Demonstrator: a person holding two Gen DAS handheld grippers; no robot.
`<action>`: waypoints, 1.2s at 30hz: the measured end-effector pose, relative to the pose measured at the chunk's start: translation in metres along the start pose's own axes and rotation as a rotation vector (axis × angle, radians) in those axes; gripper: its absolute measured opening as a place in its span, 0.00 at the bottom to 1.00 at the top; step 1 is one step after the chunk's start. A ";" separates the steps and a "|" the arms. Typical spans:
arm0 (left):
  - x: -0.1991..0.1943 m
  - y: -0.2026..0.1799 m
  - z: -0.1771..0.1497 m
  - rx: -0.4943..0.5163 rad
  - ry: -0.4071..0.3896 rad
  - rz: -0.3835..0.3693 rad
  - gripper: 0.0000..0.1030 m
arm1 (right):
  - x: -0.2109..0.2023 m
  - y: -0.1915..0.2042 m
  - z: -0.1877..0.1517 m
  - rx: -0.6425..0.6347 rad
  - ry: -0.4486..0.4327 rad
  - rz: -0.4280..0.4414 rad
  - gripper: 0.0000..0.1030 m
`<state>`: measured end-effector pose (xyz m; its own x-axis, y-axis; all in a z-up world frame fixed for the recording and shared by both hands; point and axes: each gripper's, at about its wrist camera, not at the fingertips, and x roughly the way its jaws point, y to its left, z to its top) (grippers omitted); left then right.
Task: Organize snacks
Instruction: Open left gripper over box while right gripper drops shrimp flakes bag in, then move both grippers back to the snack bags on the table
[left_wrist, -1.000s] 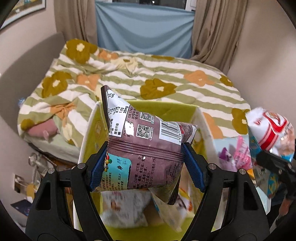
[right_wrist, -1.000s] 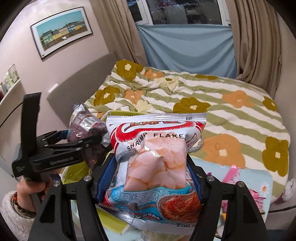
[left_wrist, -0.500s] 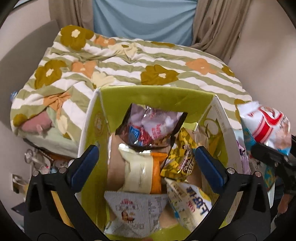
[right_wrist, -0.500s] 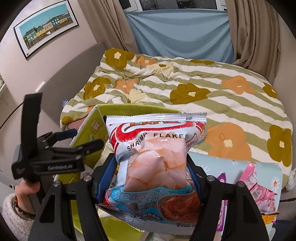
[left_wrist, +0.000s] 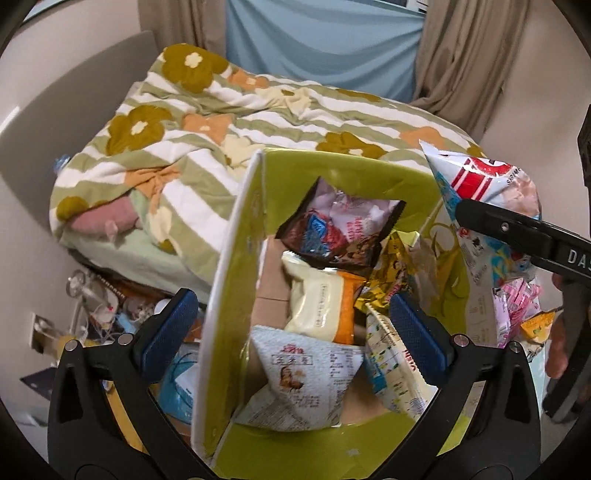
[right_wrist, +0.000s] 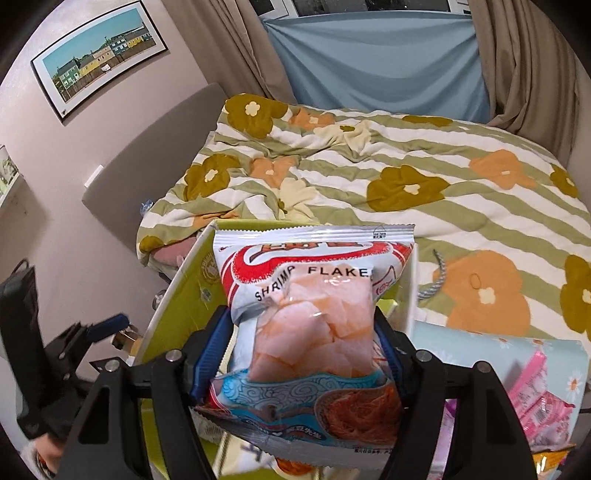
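A green box (left_wrist: 236, 236) with white outer walls holds several snack bags, with a dark brown bag (left_wrist: 340, 229) lying on top at the back. My left gripper (left_wrist: 295, 328) is open and empty above the box's left wall. My right gripper (right_wrist: 303, 350) is shut on a shrimp flakes bag (right_wrist: 314, 306) and holds it over the green box (right_wrist: 181, 291). The same bag (left_wrist: 491, 192) shows in the left wrist view at the box's right side.
A bed with a striped flower quilt (right_wrist: 406, 166) lies behind the box. Pink snack packets (right_wrist: 535, 398) lie on a light blue surface to the right. Clutter (left_wrist: 110, 314) sits on the floor left of the box.
My left gripper opened and let the dark brown bag drop into the box, then shifted left. My right gripper carried the shrimp flakes bag closer over the box.
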<state>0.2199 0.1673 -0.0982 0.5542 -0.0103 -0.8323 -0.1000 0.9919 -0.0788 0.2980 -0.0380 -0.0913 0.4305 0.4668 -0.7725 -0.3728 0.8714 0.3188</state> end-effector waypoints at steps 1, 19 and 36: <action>0.000 0.002 -0.001 -0.005 0.001 0.004 1.00 | 0.003 0.002 0.000 -0.001 -0.008 0.005 0.75; -0.033 -0.001 -0.004 -0.006 -0.040 0.008 1.00 | -0.034 0.007 -0.014 -0.021 -0.066 0.003 1.00; -0.098 -0.076 -0.010 0.162 -0.152 -0.144 1.00 | -0.176 -0.011 -0.059 0.067 -0.252 -0.137 1.00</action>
<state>0.1647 0.0919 -0.0162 0.6718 -0.1460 -0.7262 0.1161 0.9890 -0.0914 0.1779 -0.1388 0.0080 0.6671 0.3592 -0.6527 -0.2454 0.9331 0.2627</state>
